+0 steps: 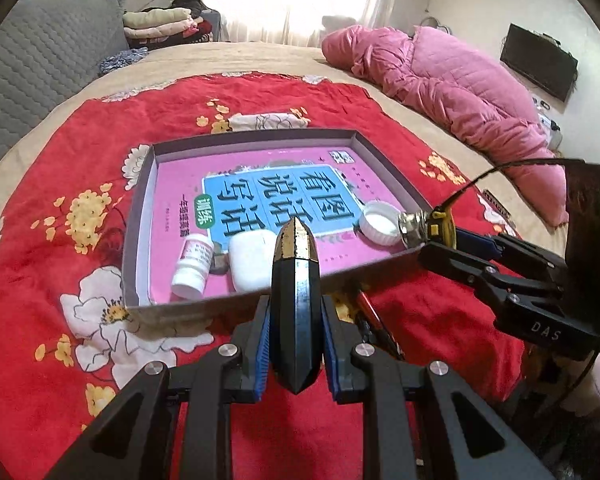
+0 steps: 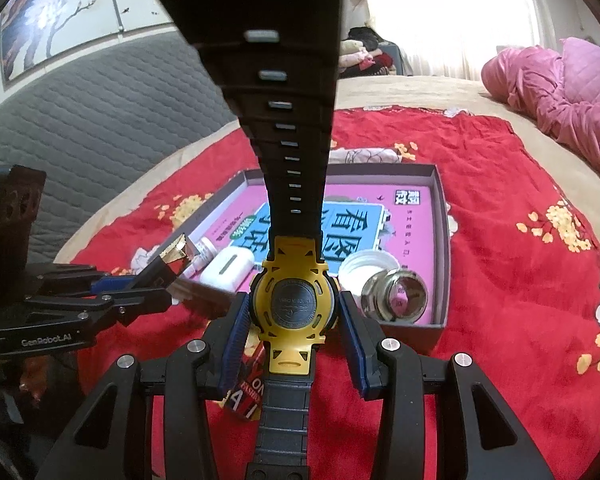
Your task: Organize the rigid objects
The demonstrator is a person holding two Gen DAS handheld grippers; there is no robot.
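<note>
The black faceted stick-shaped object with a gold tip [image 1: 296, 280] sits clamped between the blue pads of the left tool [image 1: 296, 316], whose jaws are fully closed on its sides. Its long axis runs along the tool's fingers, gold tip forward and tilted down toward the near wall of the shallow grey cardboard tray [image 1: 260, 300]; in the right wrist view it hangs above the tray's near left corner. The left tool's body reads "GenRobot.AI" in that view.

The yellow-cased wristwatch with a black strap [image 2: 294, 304] is gripped by the right tool [image 2: 296, 320], the blue pads pressing the sides of its case. The case back faces the camera, with embossed writing too small to read. The strap's long axis runs away from the tool and up, its row of holes rising toward the lens. The watch is held over the tray's near edge. The right tool carries the letters "DAS" in the left wrist view.

Inside the tray lies a pink and blue book [image 1: 260, 196] with large Chinese characters, upside down to both cameras. On it rest a small white pill bottle with a red-printed label [image 1: 194, 264] on its side, a white rounded earbud case [image 1: 252, 258], a white ribbed jar lid [image 1: 380, 222] and a shiny metal ring-shaped cap [image 2: 394, 296].

The tray sits on a red floral cloth [image 1: 60, 240] on the bed. A red printed packet [image 2: 248, 392] below the watch shows partial letters, "FASH" among them. A pink quilted duvet [image 1: 440, 80] lies beyond.
</note>
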